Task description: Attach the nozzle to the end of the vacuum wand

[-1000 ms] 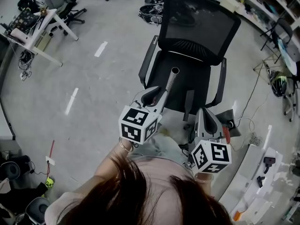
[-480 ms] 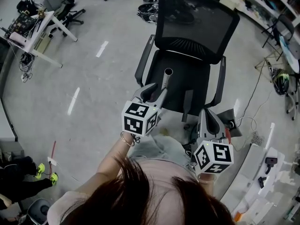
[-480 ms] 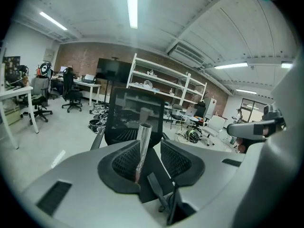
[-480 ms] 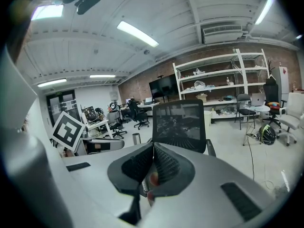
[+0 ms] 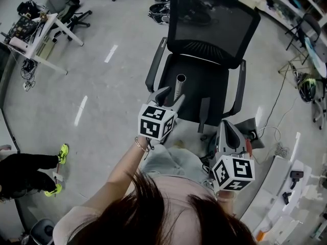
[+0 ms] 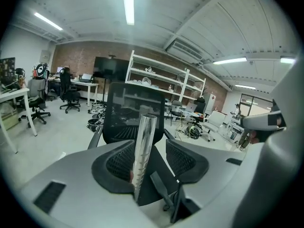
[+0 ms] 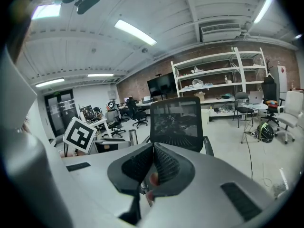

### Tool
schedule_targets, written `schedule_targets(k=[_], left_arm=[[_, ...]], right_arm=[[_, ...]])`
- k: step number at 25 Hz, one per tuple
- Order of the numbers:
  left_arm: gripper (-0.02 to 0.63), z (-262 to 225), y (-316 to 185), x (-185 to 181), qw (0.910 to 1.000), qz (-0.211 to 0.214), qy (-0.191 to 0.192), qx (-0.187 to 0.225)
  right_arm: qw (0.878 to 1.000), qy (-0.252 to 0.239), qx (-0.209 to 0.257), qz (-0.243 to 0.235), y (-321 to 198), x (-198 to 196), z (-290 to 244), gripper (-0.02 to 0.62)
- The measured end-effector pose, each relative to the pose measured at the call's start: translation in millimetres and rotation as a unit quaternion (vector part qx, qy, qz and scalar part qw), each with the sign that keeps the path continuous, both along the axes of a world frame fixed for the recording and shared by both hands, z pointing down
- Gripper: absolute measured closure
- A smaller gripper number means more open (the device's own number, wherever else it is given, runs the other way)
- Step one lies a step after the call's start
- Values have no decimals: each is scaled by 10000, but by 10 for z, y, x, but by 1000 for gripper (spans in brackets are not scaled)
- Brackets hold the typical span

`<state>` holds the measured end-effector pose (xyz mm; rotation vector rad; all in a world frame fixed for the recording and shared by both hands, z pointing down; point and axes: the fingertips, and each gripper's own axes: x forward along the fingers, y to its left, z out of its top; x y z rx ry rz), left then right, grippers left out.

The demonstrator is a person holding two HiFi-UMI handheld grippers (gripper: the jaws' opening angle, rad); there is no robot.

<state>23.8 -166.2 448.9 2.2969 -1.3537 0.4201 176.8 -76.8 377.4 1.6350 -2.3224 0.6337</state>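
Observation:
A silver wand tube (image 5: 179, 88) (image 6: 144, 151) stands upright between the fingers of my left gripper (image 5: 171, 95) (image 6: 154, 150), above the seat of a black office chair (image 5: 202, 88). The jaws have just been opening. They are spread wide, with the tube near the left pad and a gap at the right pad. My right gripper (image 5: 228, 128) (image 7: 153, 161) hangs lower right, by the chair's front corner, with its pads pressed together. Something small and reddish (image 7: 153, 178) shows behind the pads; I cannot tell what it is. I cannot pick out a nozzle.
The chair's mesh backrest (image 5: 212, 24) rises behind the wand. A person in black with yellow-green shoes (image 5: 28, 172) stands at the left. A desk (image 5: 36, 34) is far left, and cables (image 5: 276, 149) and a white shelf unit (image 5: 291, 188) are at the right.
My left gripper sank and shifted slightly right with the wand, and its jaws spread apart. The right gripper drifted down a little. A person has walked into view at the left.

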Motion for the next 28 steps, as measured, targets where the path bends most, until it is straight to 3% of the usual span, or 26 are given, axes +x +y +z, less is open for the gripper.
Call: schedule_targets(k=[18, 28], left_arm=[[402, 561, -325, 158, 9982, 155, -359, -461], [402, 750, -461, 188, 9974, 36, -509, -507]], right_arm=[[9995, 11, -281, 167, 11, 140, 220, 572], [9987, 11, -450, 240, -32, 262, 379, 572]])
